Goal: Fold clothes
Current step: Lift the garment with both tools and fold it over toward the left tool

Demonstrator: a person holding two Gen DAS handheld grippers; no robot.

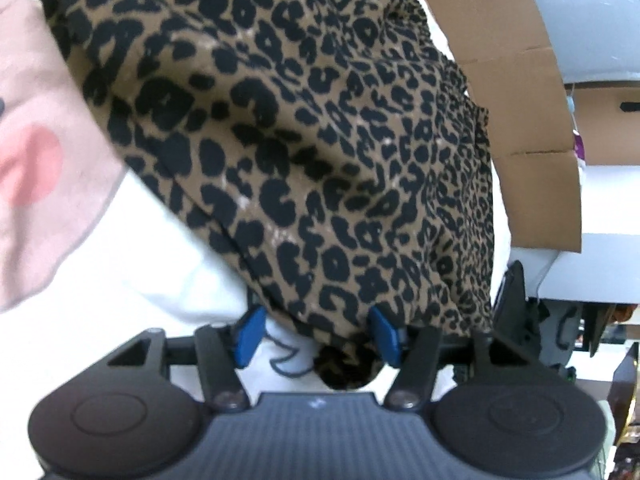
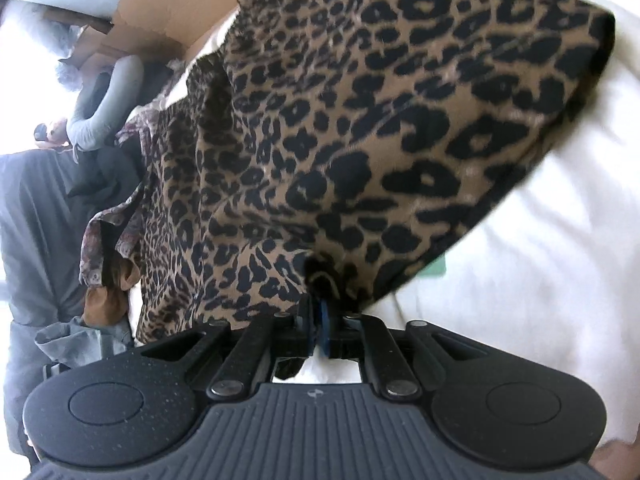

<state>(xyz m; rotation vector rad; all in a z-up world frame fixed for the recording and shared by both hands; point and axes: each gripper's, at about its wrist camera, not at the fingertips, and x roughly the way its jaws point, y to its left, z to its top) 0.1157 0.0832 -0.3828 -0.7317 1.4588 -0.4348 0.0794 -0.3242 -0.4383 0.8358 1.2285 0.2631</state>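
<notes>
— While my right gripper point(image 2: 325, 330) stays out of doubt, pads pinched together on the leopard-print garment point(image 2: 340, 132), what about the other?

— My left gripper point(image 1: 316, 334) has its blue pads point(image 1: 250, 334) apart, a bunched fold of that cloth between them. It drapes over the white surface point(image 1: 192, 280), beside a cardboard box point(image 1: 532, 112).

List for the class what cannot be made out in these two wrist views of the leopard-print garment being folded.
- Garment type: the leopard-print garment fills both views and runs past the top edge.
- Left gripper: fingers spread, but cloth drapes over the right pad; contact unclear.
- Right gripper: pads pinch bunched cloth, fingertips buried.
- Pink cloth: blurred, cut off at left edge.
- Patterned cloth pile: partly hidden behind the garment.
</notes>
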